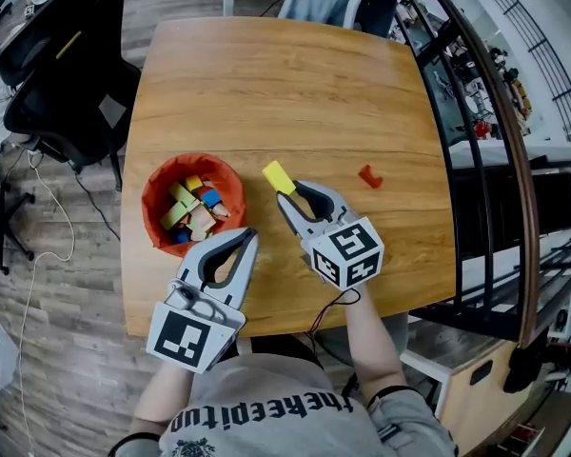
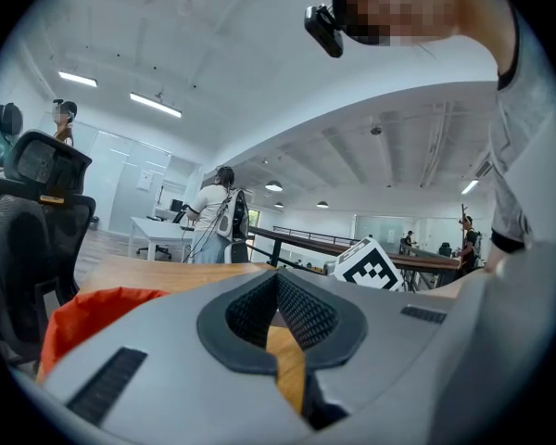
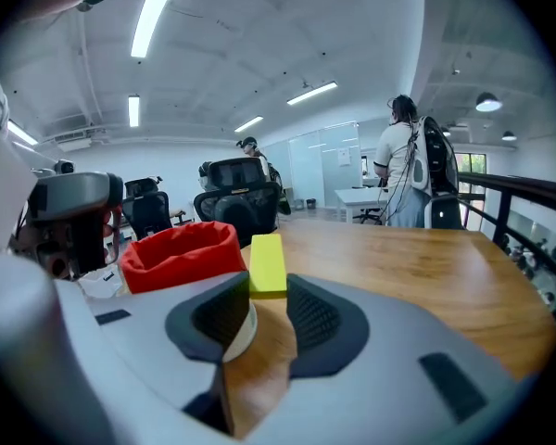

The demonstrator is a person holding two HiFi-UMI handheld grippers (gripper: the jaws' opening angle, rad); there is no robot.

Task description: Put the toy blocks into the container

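**While the yellow block sits in the right jaws, the container lies to their left**

Since the left gripper (image 1: pixel 250 234) is nearest the person, start there. In its own view its jaws meet at the tips with nothing between them. It is parked at the near-right rim of the red soft-sided fabric container (image 1: pixel 152 198), so it is the closer gripper to the container, but it is empty.

The right gripper (image 1: pixel 284 198) is next, with its jaws clamped on one end of the yellow rectangular toy block (image 1: pixel 278 176). The block sticks out past the tips, its long axis in line with the gripper and pointing away from the person and slightly left. In the right gripper view the block (image 3: pixel 267 265) looks clear of the wood, though I can't be sure.

The key relation is that the container (image 3: pixel 181 253) is just left of the held block, close by, and already holds several coloured blocks. My judgement is that the drop calls for a short sideways carry left over the rim, then opening the jaws.

Further out to the right, a small red toy block (image 1: pixel 369 176) lies alone on the round-cornered wooden table (image 1: pixel 266 84), well apart from both grippers and probably next to fetch.
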